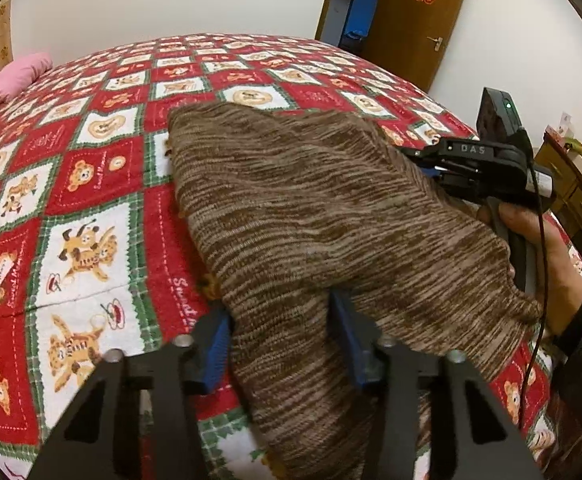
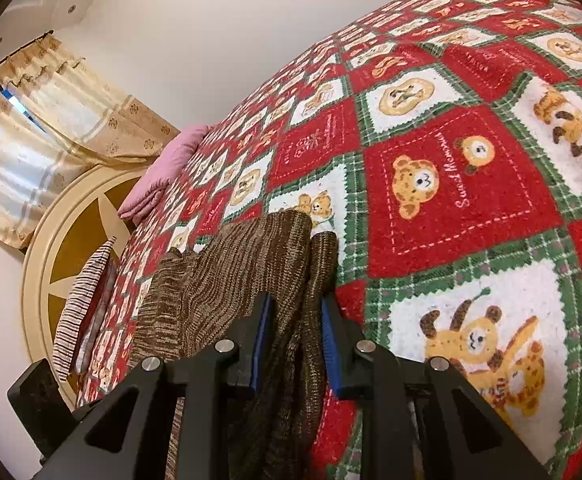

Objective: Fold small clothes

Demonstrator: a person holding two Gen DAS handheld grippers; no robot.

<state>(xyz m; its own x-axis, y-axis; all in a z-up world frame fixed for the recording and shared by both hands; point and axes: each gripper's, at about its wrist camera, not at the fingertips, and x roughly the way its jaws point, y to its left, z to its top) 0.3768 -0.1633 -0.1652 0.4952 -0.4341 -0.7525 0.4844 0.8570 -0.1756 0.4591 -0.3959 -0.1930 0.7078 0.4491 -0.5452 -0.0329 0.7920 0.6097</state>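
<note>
A brown marled knit sweater (image 1: pixel 291 200) lies on the bed, its right side lifted off the cover. My left gripper (image 1: pixel 280 306) sits at the garment's near edge, and its blue pads (image 1: pixel 219 344) clamp a bunched strip of the knit. My right gripper (image 1: pixel 413 157), held by a hand (image 1: pixel 531 232), pinches the sweater's raised right edge. In the right wrist view that gripper (image 2: pixel 295 300) is shut on a hanging fold of the sweater (image 2: pixel 231 264), which drapes down between the fingers. The lower part of the sweater is hidden behind the gripper bodies.
A red, green and white bear-print bedspread (image 1: pixel 91 160) covers the bed. A folded pink blanket (image 1: pixel 7 80) lies at the far left corner. A striped pillow (image 2: pixel 83 300) leans on the round headboard (image 2: pixel 43 240). A wooden door (image 1: pixel 411 20) and a wooden cabinet (image 1: pixel 571 188) stand to the right.
</note>
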